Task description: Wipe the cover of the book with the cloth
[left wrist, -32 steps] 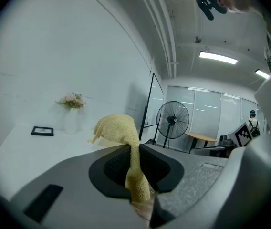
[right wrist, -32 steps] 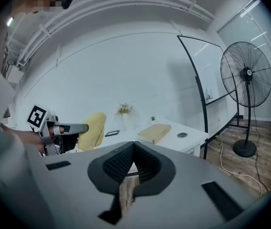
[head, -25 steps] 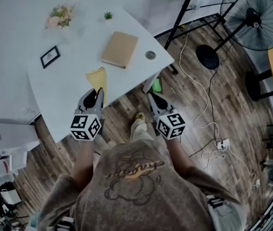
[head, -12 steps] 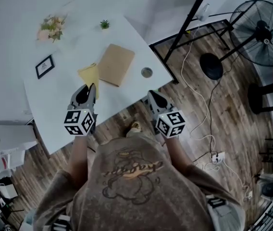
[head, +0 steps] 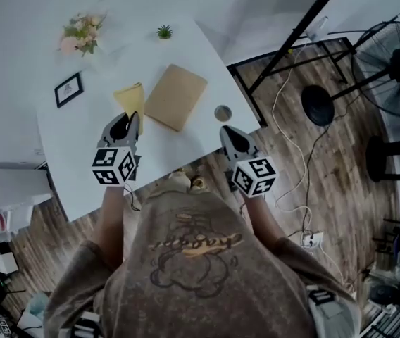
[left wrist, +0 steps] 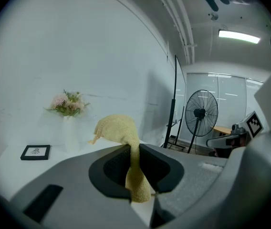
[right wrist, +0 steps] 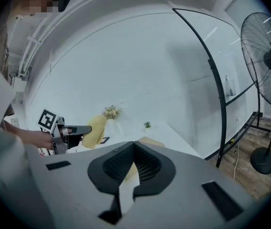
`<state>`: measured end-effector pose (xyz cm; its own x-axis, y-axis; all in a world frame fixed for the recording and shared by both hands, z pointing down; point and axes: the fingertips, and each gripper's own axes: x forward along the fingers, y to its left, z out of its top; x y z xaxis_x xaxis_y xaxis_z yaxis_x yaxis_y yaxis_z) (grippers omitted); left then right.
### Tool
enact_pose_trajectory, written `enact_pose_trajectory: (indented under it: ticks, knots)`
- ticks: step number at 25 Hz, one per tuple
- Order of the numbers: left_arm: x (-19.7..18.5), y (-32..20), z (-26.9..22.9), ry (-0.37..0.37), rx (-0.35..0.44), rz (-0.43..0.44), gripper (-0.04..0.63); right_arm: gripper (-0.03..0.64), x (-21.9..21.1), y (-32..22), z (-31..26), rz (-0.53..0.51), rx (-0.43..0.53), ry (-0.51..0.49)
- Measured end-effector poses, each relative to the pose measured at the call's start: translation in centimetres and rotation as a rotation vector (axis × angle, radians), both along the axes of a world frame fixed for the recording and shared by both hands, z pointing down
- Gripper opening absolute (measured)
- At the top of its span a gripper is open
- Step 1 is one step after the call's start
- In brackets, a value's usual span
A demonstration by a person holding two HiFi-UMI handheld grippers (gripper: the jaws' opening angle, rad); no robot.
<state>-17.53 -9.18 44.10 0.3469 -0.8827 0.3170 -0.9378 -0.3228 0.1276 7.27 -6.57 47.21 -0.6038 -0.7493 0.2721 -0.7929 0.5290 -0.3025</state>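
Note:
A tan book (head: 175,97) lies closed on the white table (head: 80,153). My left gripper (head: 129,120) is shut on a yellow cloth (head: 130,97), which hangs just left of the book's near corner. In the left gripper view the cloth (left wrist: 121,130) runs pinched between the jaws of the left gripper (left wrist: 133,150) and bulges above them. My right gripper (head: 229,138) is shut and empty at the table's right front edge. Its own view shows the right gripper (right wrist: 134,144) with jaws touching, the book (right wrist: 148,141) beyond, and the cloth (right wrist: 95,129) at the left.
On the table stand a small framed picture (head: 68,89), a vase of flowers (head: 80,35), a tiny green plant (head: 164,31) and a round grommet (head: 222,113). A standing fan (head: 396,69), a black stand (head: 295,37) and cables with a power strip (head: 311,240) occupy the wooden floor.
My left gripper has carried the cloth from the table's near edge farther in, up to the book's left side. The right gripper has come up to the table's edge.

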Motion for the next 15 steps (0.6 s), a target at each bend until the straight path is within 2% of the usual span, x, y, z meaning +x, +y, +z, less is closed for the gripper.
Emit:
enact_pose_trajectory:
  ticks: [4, 12, 15]
  knots:
    - [-1.3, -2.8, 1.4, -0.025, -0.022, 0.001, 0.048, 0.000, -0.2, -2.2, -0.3, 0.016, 0.012, 0.005]
    - [-1.5, -7.0, 5.1, -0.074, -0.087, 0.037, 0.048, 0.000, -0.2, -5.7, -0.3, 0.030, 0.005, 0.022]
    - [-1.9, -8.3, 6.9, -0.064, -0.121, 0.027, 0.048, 0.000, -0.4, -6.6, -0.1, 0.031, 0.003, 0.025]
